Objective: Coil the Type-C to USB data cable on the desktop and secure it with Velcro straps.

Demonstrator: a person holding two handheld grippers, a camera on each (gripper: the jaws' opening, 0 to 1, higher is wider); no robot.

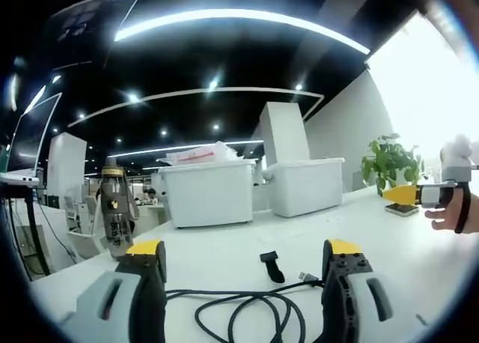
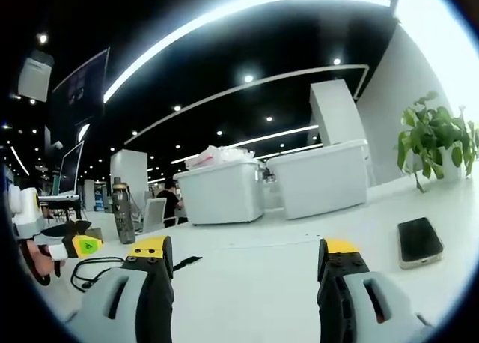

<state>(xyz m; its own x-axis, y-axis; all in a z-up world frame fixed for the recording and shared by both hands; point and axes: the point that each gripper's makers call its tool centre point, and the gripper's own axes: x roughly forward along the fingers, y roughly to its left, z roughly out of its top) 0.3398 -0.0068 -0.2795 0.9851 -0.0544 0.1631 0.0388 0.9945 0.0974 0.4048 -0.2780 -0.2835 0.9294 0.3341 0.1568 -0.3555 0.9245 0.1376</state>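
Your left gripper [image 1: 245, 264] has its yellow-tipped jaws spread wide, nothing pinched. The black data cable [image 1: 247, 313] lies loosely looped on the white desktop [image 1: 224, 249] right between those jaws at their base, its connector end [image 1: 308, 277] just inside the right jaw. A little ahead of the jaws, between them, a short black Velcro strap [image 1: 272, 266] lies flat, apart from the cable. Ahead-left of the left jaw stands a dark water bottle [image 1: 116, 212]; farther ahead sit two white storage bins [image 1: 209, 192], then a potted plant [image 1: 391, 163] far right. In the left gripper view your other gripper and hand [image 1: 449, 208] come in from the right, hovering by a phone [image 1: 403, 208]. Your right gripper [image 2: 245, 262] is also spread wide and holds nothing, bare desktop between its jaws. In the right gripper view the phone [image 2: 419, 242] lies just right of the right jaw, screen dark. Left of the left jaw you see the cable loops [image 2: 93, 272] and the strap [image 2: 185, 262], with the left gripper [image 2: 75, 246] beside them. Beyond are the bottle [image 2: 122, 212], the bins [image 2: 224, 189] and the plant [image 2: 438, 137].
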